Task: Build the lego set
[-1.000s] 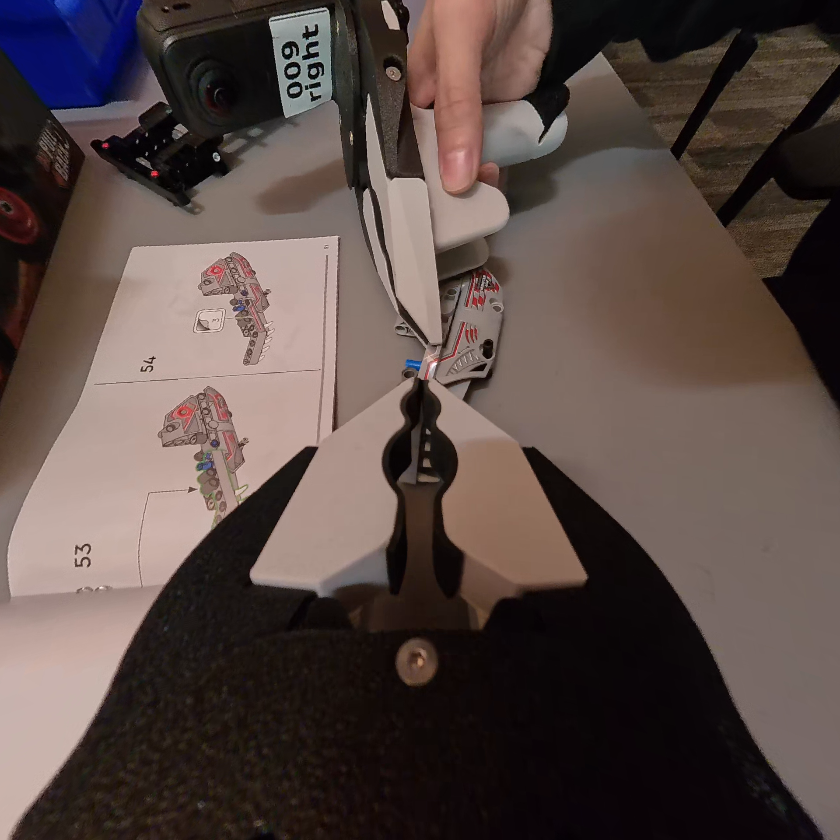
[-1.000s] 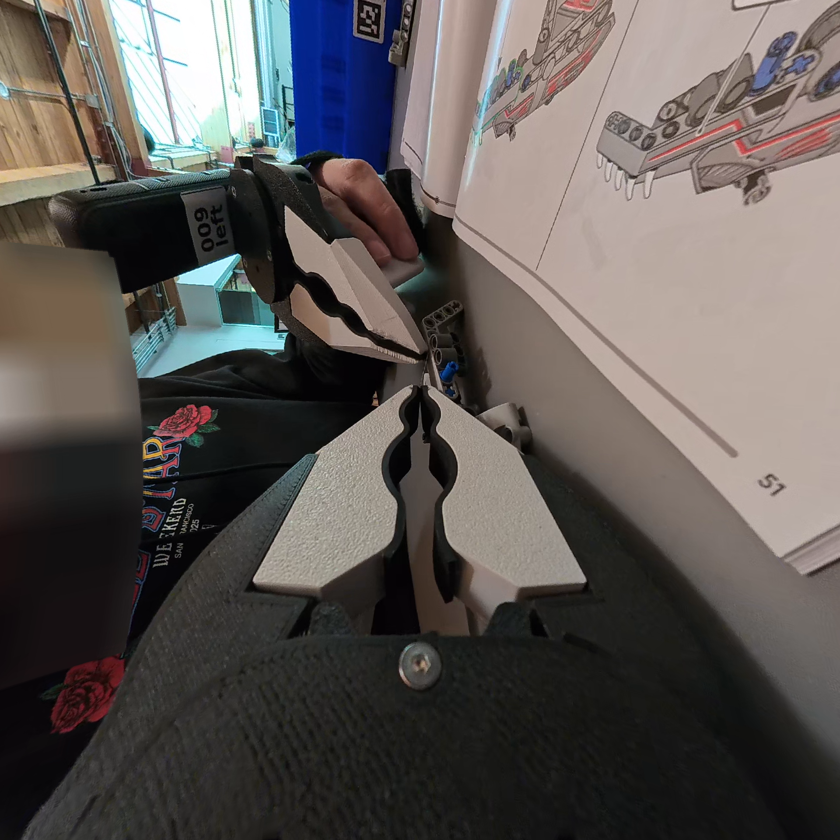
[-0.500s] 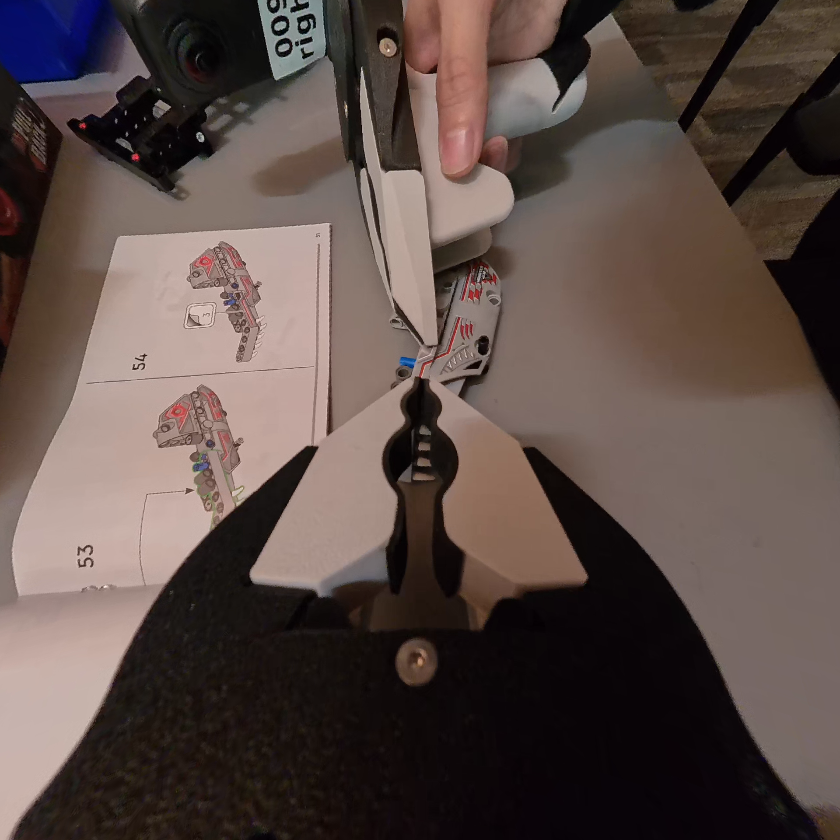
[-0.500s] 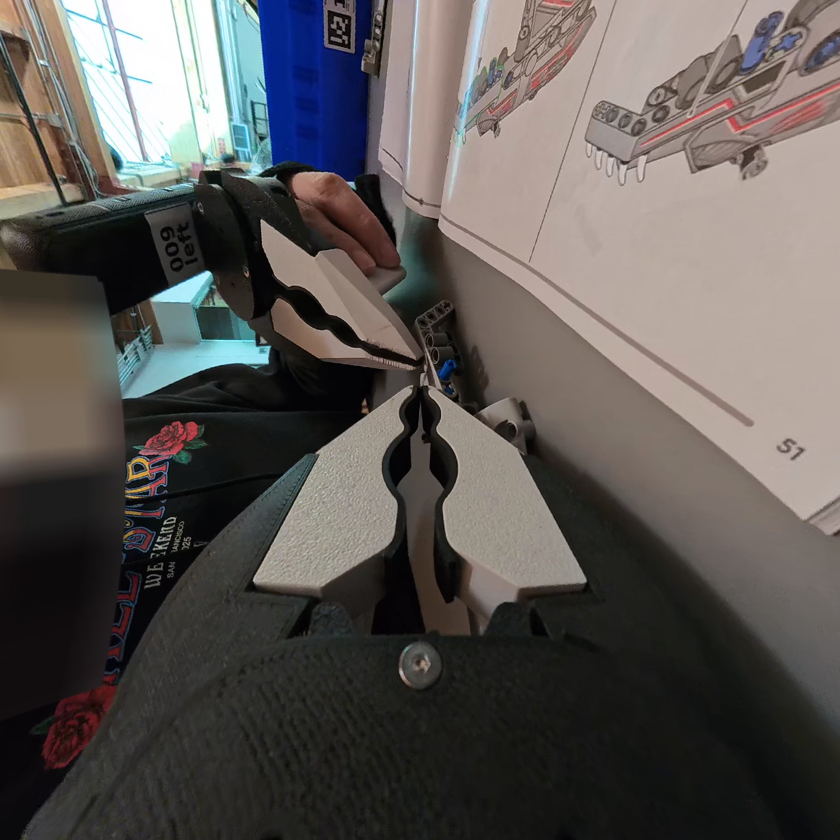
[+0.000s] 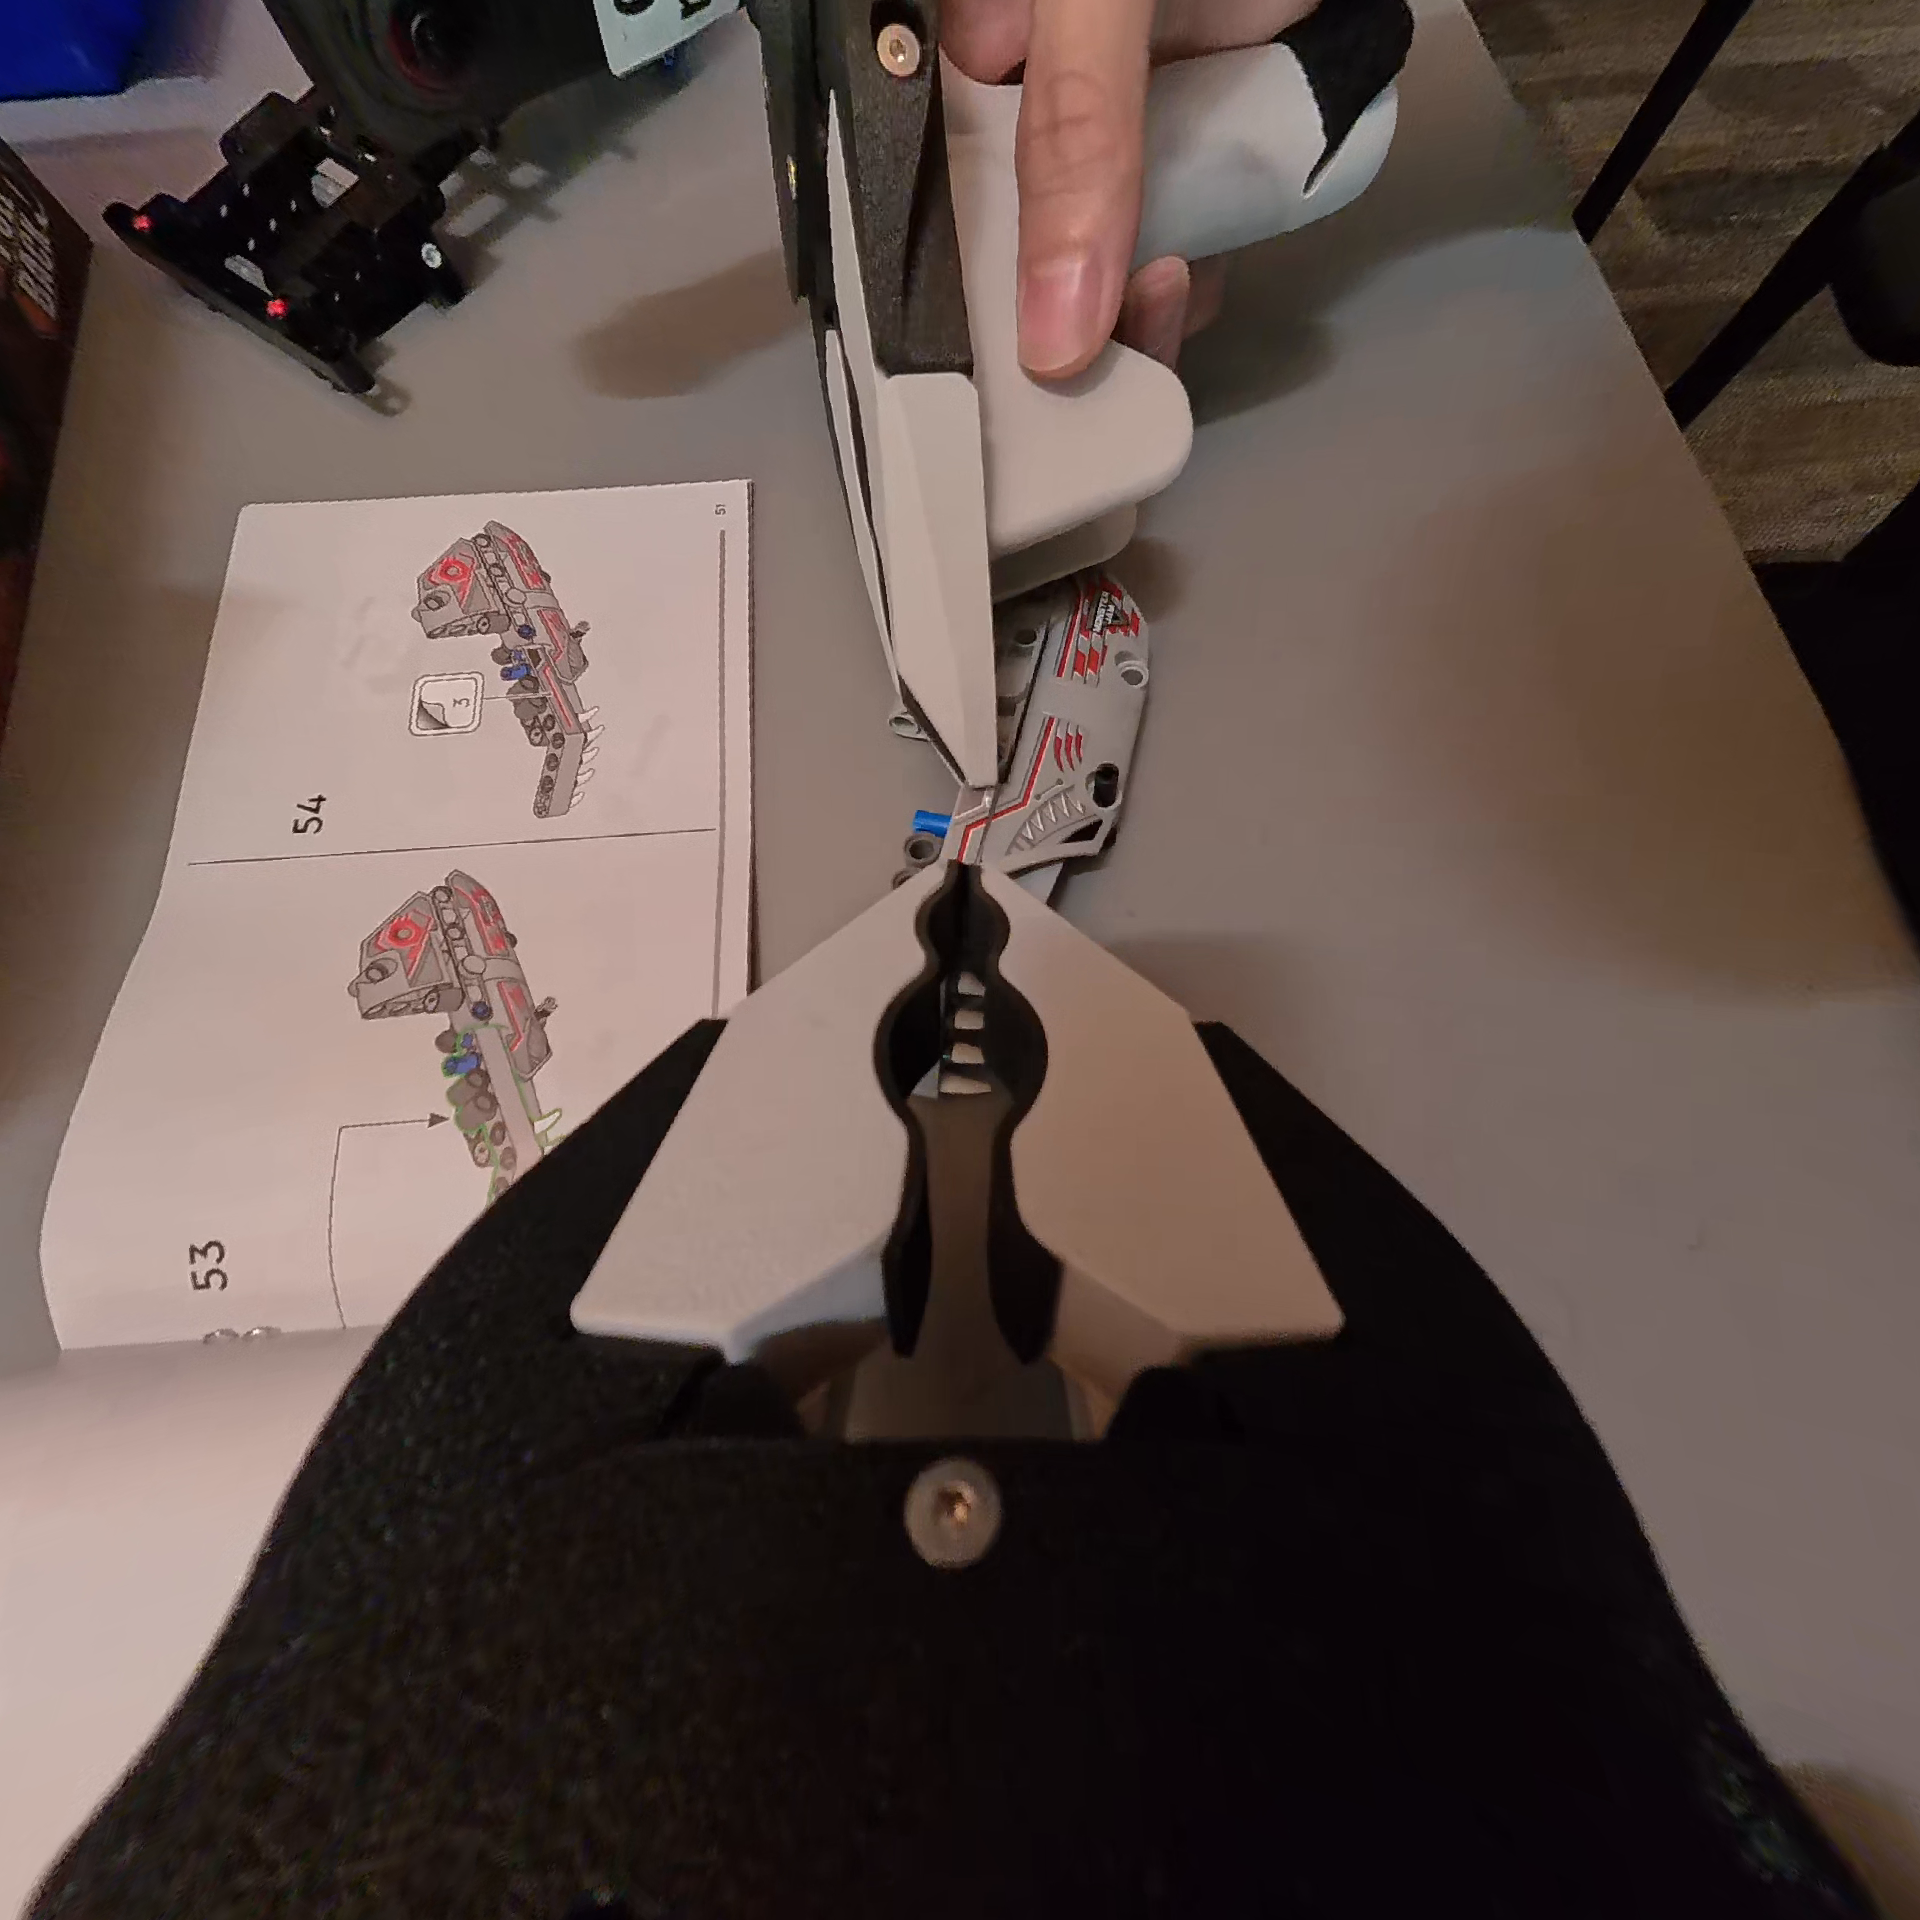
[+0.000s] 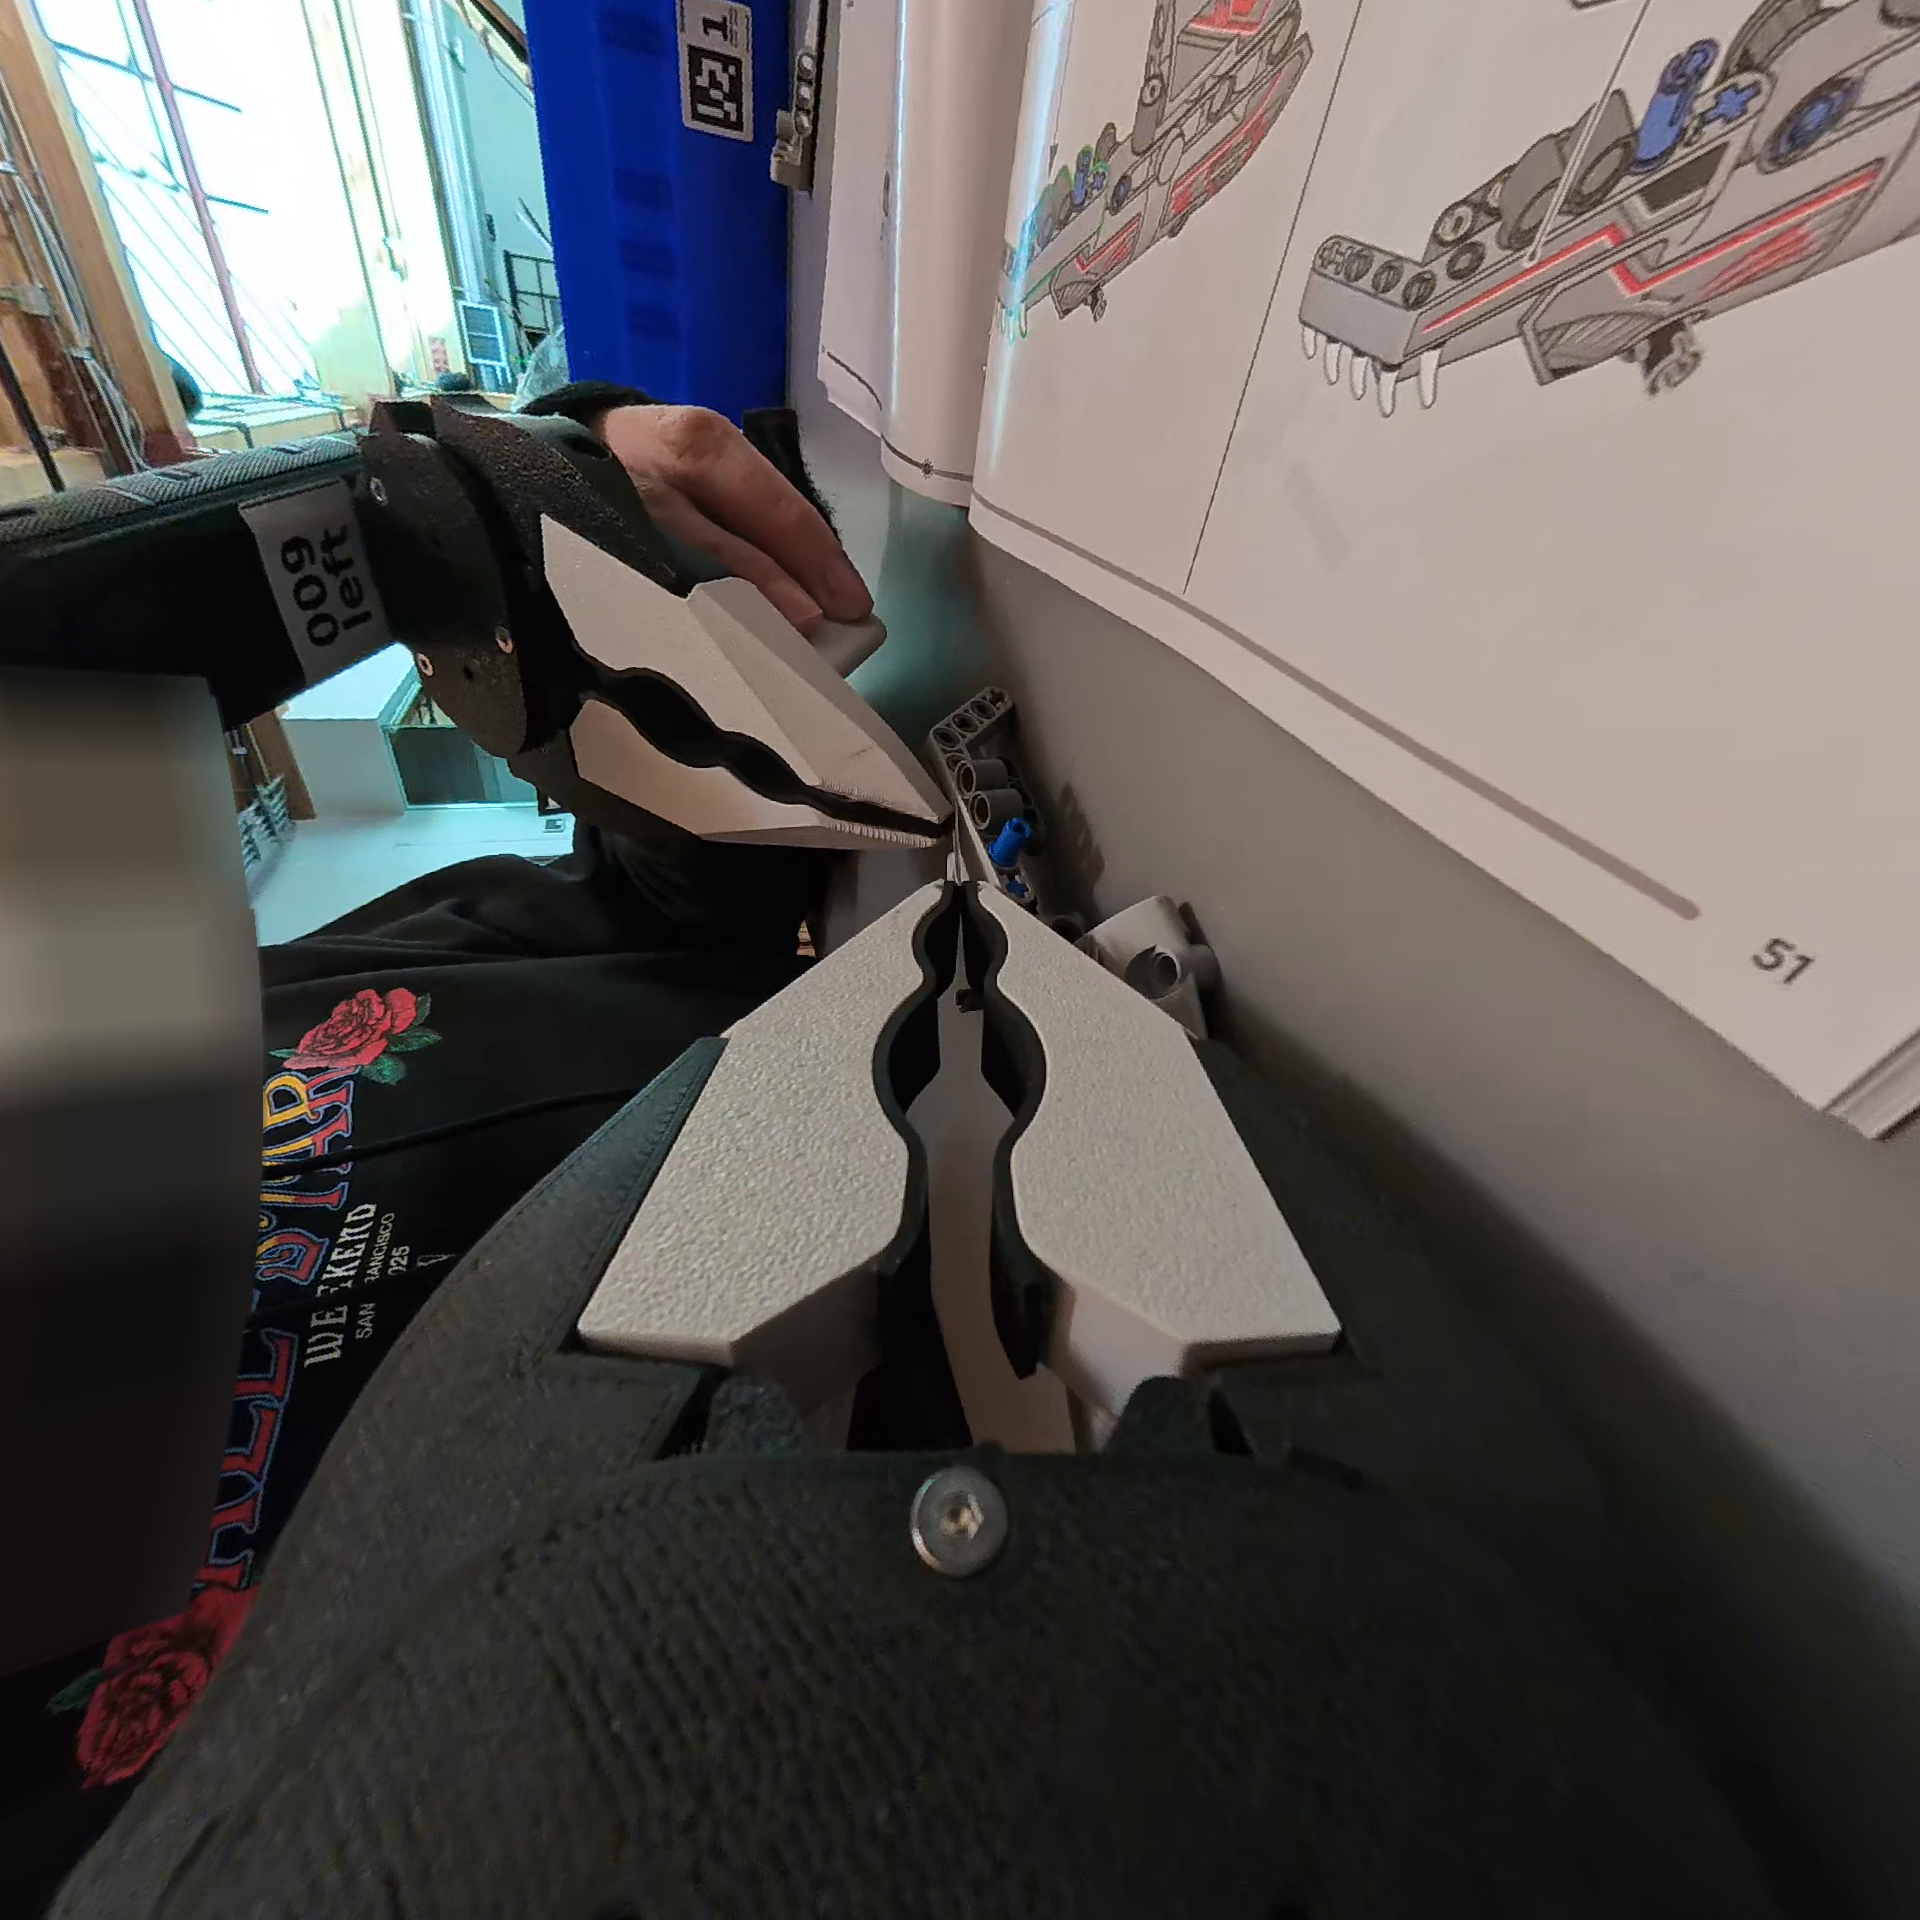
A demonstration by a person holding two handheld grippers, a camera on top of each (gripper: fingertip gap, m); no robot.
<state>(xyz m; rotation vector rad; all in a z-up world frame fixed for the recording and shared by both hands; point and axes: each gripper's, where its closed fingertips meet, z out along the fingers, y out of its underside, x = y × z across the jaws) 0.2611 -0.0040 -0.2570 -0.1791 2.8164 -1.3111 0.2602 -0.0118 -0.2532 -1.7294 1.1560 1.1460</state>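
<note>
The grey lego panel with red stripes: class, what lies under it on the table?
Under the grey lego panel a grey holed beam and a blue pin stick out, above the grey table. The right tool hides the rest.

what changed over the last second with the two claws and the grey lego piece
Little. In the left wrist view the right claw and its hand slid slightly toward the picture's top; nothing was grabbed or released. Both claws stay shut, tips meeting at the sticker strip on the grey lego panel. The left claw, instruction booklet and black lego frame stayed.
</note>
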